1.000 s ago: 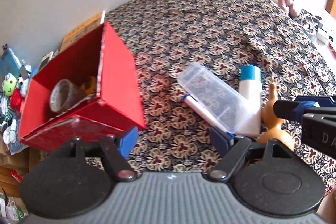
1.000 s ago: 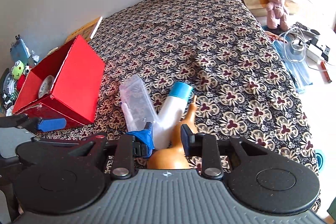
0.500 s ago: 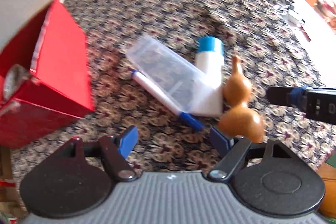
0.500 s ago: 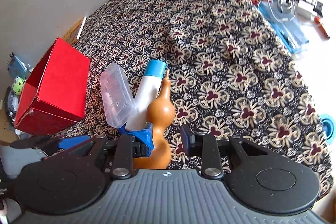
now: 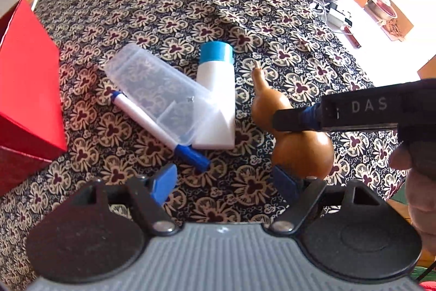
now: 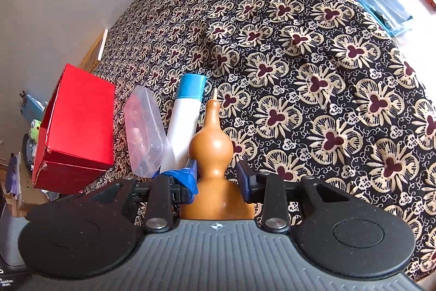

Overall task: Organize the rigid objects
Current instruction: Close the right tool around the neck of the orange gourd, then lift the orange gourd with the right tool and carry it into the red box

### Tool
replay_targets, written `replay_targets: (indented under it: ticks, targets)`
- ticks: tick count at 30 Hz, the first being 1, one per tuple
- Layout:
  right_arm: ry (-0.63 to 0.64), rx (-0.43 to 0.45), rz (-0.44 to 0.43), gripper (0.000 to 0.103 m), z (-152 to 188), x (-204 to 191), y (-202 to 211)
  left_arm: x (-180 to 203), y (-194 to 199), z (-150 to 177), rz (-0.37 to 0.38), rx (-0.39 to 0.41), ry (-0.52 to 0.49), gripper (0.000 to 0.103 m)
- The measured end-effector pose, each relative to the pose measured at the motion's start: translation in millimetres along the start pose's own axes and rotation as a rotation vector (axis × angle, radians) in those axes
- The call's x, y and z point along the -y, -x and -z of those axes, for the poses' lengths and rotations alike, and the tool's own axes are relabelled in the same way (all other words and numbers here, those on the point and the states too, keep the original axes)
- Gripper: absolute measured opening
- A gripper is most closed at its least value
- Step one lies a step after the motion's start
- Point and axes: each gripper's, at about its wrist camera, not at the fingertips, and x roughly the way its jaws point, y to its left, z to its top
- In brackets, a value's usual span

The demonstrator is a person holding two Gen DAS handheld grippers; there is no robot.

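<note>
1. At the left edge of the bed (image 5: pixel 190 4) my box (image 5: pixel 27 89) lies tipped with its red side toward the pile. Its mouth faces away, so anything I carry over could hit the wall, not the opening.
2. My left gripper (image 5: pixel 223 182) hangs with its jaws wide apart and empty, just short of the pen (image 5: pixel 152 124). The pen is half under the clear case (image 5: pixel 160 97); a careless close could drag the case along or flick the pen off.
3. The case also leans on the tube (image 5: pixel 215 100), so shifting one may disturb the other.
4. My right gripper (image 6: pixel 216 176) straddles the waist of the gourd (image 6: pixel 211 149). Its jaws have just been opening; the gourd sits between them with a gap on the right side, so I judge it not clamped.
5. The gourd is smooth and rounded. I expect it to roll or squirt out if I close off-centre, possibly toward the near edge.
</note>
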Motion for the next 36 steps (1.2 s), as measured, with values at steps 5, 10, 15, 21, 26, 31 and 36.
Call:
replay_targets:
  ticks: [5,10,15,21,26,31,36]
  targets:
    - [-0.112,-0.037,-0.069,0.017,-2,17,-3,-11,4,-3,0.051,0.006,-0.006,0.082]
    - [-0.092,-0.051,-0.066,0.017,-2,11,-8,-17,19,-3,0.149,0.046,-0.023,0.082]
    - [-0.084,-0.088,-0.070,0.017,-2,3,-20,-6,20,-9,0.234,0.067,-0.047,0.084]
    - [-0.073,-0.121,-0.079,0.015,6,-4,-28,14,-9,-8,0.265,0.008,-0.068,0.084]
    - [-0.081,-0.128,-0.104,0.014,13,-2,-28,12,-29,-1,0.284,-0.031,-0.060,0.076]
    - [-0.118,-0.114,-0.090,0.014,19,6,-16,17,-33,3,0.325,-0.043,-0.076,0.056]
    - [-0.093,-0.042,-0.090,0.014,21,-11,11,21,-25,5,0.349,-0.025,-0.114,0.055]
